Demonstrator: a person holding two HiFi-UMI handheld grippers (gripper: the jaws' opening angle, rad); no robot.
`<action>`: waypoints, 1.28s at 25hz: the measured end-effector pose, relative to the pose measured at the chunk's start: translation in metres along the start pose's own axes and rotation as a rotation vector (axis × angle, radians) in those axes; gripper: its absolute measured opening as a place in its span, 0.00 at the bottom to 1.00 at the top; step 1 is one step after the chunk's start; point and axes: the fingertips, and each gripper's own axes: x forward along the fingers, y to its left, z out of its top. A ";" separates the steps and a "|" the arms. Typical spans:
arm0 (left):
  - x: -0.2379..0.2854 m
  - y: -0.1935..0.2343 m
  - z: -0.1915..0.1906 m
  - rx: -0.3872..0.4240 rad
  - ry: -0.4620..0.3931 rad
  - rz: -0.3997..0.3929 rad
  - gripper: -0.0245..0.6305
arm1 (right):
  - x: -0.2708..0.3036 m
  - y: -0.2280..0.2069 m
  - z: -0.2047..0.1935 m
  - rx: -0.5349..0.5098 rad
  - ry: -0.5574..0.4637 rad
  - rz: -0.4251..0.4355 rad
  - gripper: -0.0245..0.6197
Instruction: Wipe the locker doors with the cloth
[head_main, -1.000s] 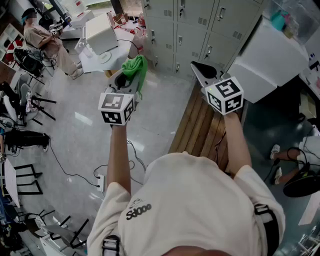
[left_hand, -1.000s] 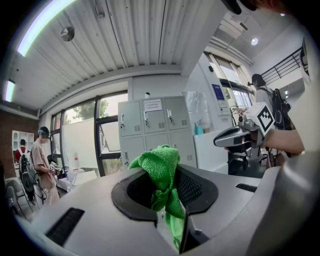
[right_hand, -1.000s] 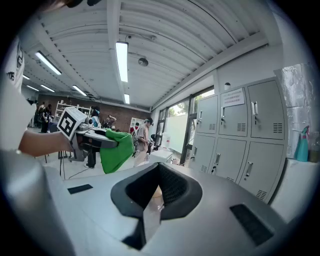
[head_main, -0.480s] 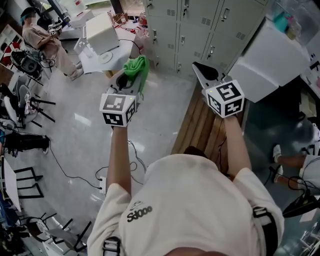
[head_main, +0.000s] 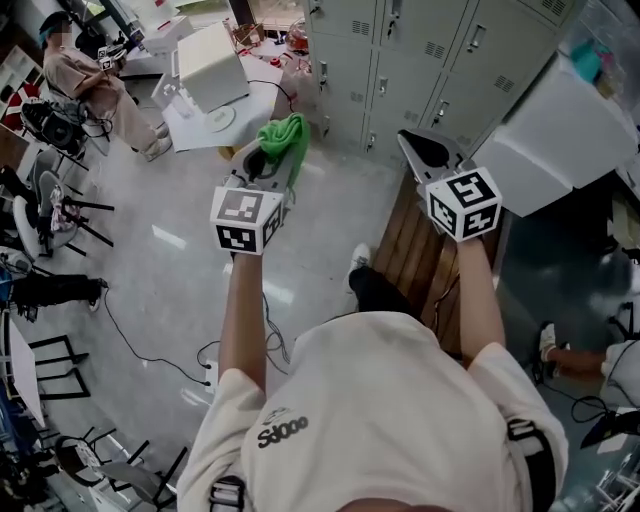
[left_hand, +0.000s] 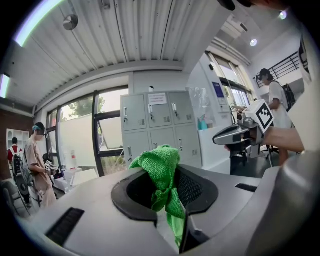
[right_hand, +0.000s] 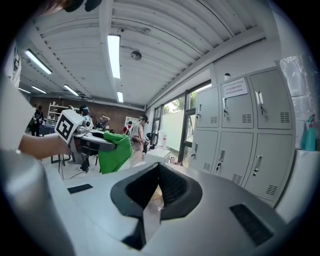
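The left tongs (left_hand: 167, 195) are shut tight on the green cloth (left_hand: 161, 170). They pinch it near its middle. A fat bunch sticks up out of the front and a thin tail hangs down between the two sides. I think it is held this way so that the soft bunch meets the door first, not the hard tongs.

The right tongs (right_hand: 159, 190) are pressed together with nothing in them. In the head view they point (head_main: 418, 148) forward beside the left tongs (head_main: 262, 160), and the two are apart. That hand has no job yet, I think. It may be held up just to stay out of the way of the cloth.

Both arms reach out toward the grey locker doors (head_main: 400, 60). The cloth (head_main: 285, 140) is up in the air in front of them and does not touch any door. The doors are shut, each with a small handle and air slots. In the left gripper view the lockers (left_hand: 155, 125) stand well away across the room, so I think the wiping has not begun and the person must go closer first.

Under the right arm is a wooden bench (head_main: 410, 250) on the grey floor (head_main: 180, 280). It stands between the person and some of the lockers, so it could get in the way. Far off at the left, another person (head_main: 85, 80) sits.
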 end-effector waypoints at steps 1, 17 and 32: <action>0.009 0.009 -0.005 -0.001 0.007 0.004 0.20 | 0.013 -0.006 -0.003 0.000 0.003 0.003 0.05; 0.247 0.173 -0.073 -0.029 0.004 0.017 0.19 | 0.253 -0.170 -0.076 0.050 -0.007 -0.031 0.05; 0.392 0.285 -0.113 -0.050 0.026 -0.083 0.20 | 0.394 -0.217 -0.072 0.079 0.019 -0.122 0.05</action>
